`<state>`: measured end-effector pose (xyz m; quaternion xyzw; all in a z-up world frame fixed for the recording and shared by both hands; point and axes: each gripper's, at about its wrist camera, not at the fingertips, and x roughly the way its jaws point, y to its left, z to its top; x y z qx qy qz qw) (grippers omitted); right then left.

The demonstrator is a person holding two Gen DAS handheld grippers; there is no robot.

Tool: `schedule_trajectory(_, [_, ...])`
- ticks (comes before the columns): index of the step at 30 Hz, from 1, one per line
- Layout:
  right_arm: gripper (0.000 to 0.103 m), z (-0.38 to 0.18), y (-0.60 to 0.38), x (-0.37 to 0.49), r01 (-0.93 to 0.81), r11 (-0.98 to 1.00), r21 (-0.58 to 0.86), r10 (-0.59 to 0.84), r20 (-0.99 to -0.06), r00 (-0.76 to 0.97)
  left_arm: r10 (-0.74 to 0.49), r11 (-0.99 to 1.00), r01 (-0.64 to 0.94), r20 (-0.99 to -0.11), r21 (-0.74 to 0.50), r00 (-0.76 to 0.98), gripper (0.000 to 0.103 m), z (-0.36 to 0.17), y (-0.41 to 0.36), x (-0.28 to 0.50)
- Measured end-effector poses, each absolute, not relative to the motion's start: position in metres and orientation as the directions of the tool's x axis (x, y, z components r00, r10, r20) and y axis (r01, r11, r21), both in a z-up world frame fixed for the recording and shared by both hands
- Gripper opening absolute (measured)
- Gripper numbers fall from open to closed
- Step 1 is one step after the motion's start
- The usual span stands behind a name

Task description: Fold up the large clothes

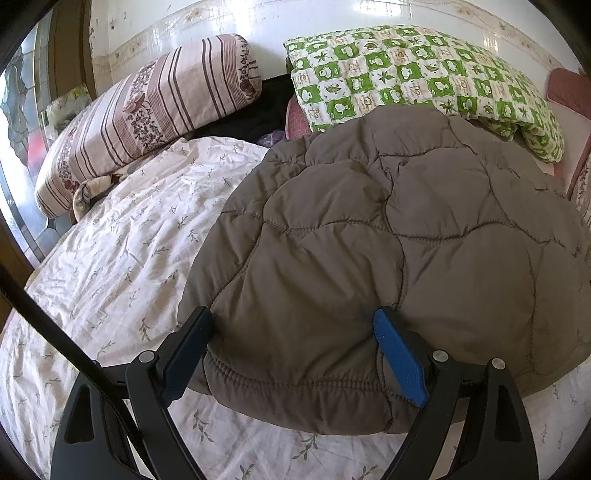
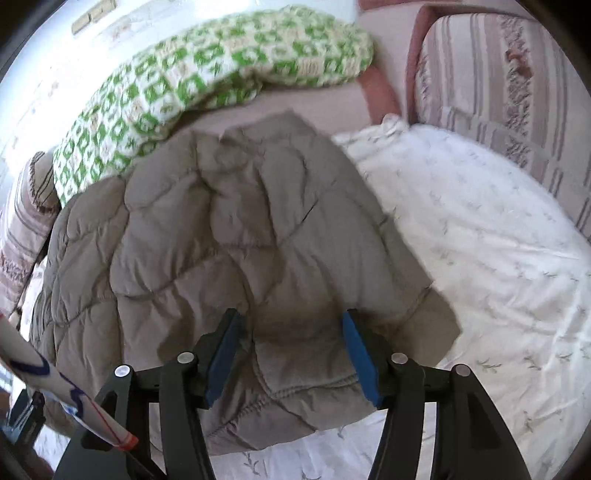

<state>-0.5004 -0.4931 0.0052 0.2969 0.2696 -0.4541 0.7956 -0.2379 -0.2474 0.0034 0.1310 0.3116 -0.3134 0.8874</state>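
Quilted brown padding fills the near middle of both wrist views: the jacket (image 1: 369, 240) lies folded on the floral bedsheet (image 1: 122, 258). The left gripper (image 1: 293, 325) straddles the near hem, jaws wide, pads not pressing. The right gripper (image 2: 291, 332) stands half open over the jacket's near right corner, gripping nothing. To finish well, I would smooth the puffed layers and square the edges. Both grippers tilt downward. Beyond lies a green checked quilt (image 1: 406, 74).

Glossy white tiled wall (image 1: 325, 22), stained-glass window (image 1: 18, 92), bed with leaf-print sheet (image 1: 122, 258)
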Motion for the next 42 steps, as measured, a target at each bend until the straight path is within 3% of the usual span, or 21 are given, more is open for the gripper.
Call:
schedule_trajectory(6, [0.063, 0.026, -0.496, -0.528, 0.880, 0.366, 0.302, -0.591, -0.655, 0.471, -0.517, 0.774, 0.627, -0.658, -0.087, 0.547, 0.088, 0.017, -0.230, -0.223])
schedule_trajectory(10, [0.075, 0.026, -0.507, -0.563, 0.900, 0.266, 0.346, -0.617, -0.656, 0.434, -0.546, 0.799, 0.553, -0.672, -0.237, 0.501, 0.088, 0.023, -0.198, -0.195])
schedule_trajectory(17, [0.075, -0.018, -0.536, -0.625, 0.771, 0.062, 0.634, -0.460, -0.667, 0.586, -0.587, 0.793, 0.407, -0.747, -0.453, 0.312, 0.088, -0.010, -0.162, -0.155])
schedule_trajectory(26, [0.077, -0.033, -0.542, -0.607, 0.698, 0.056, 0.714, -0.423, -0.616, 0.664, -0.712, 0.697, 0.257, -0.688, -0.669, 0.140, 0.088, -0.045, -0.153, -0.147])
schedule_trajectory(31, [0.085, -0.047, -0.549, -0.596, 0.675, 0.037, 0.737, -0.424, -0.600, 0.679, -0.748, 0.658, 0.275, -0.652, -0.701, 0.127, 0.088, -0.052, -0.170, -0.137])
schedule_trajectory(32, [0.083, -0.049, -0.551, -0.594, 0.669, 0.037, 0.742, -0.423, -0.595, 0.683, -0.745, 0.661, 0.287, -0.651, -0.694, 0.141, 0.090, -0.051, -0.174, -0.136])
schedule_trajectory(34, [0.062, -0.051, -0.553, -0.591, 0.663, 0.051, 0.747, -0.423, -0.586, 0.691, -0.740, 0.665, 0.317, -0.652, -0.676, 0.165, 0.087, -0.049, -0.180, -0.135])
schedule_trajectory(35, [0.050, -0.046, -0.553, -0.589, 0.672, 0.077, 0.736, -0.425, -0.585, 0.690, -0.735, 0.669, 0.346, -0.653, -0.657, 0.182, 0.076, -0.045, -0.183, -0.137])
schedule_trajectory(36, [0.042, -0.039, -0.552, -0.586, 0.691, 0.104, 0.715, -0.434, -0.593, 0.678, -0.725, 0.679, 0.373, -0.659, -0.633, 0.201, 0.071, -0.041, -0.186, -0.137])
schedule_trajectory(38, [0.036, -0.021, -0.544, -0.577, 0.749, 0.169, 0.640, -0.470, -0.616, 0.632, -0.691, 0.707, 0.448, -0.671, -0.547, 0.269, 0.051, -0.024, -0.191, -0.147])
schedule_trajectory(42, [0.029, 0.021, -0.512, -0.558, 0.842, 0.310, 0.442, -0.594, -0.601, 0.534, -0.627, 0.754, 0.539, -0.658, -0.376, 0.417, 0.041, 0.007, -0.197, -0.175])
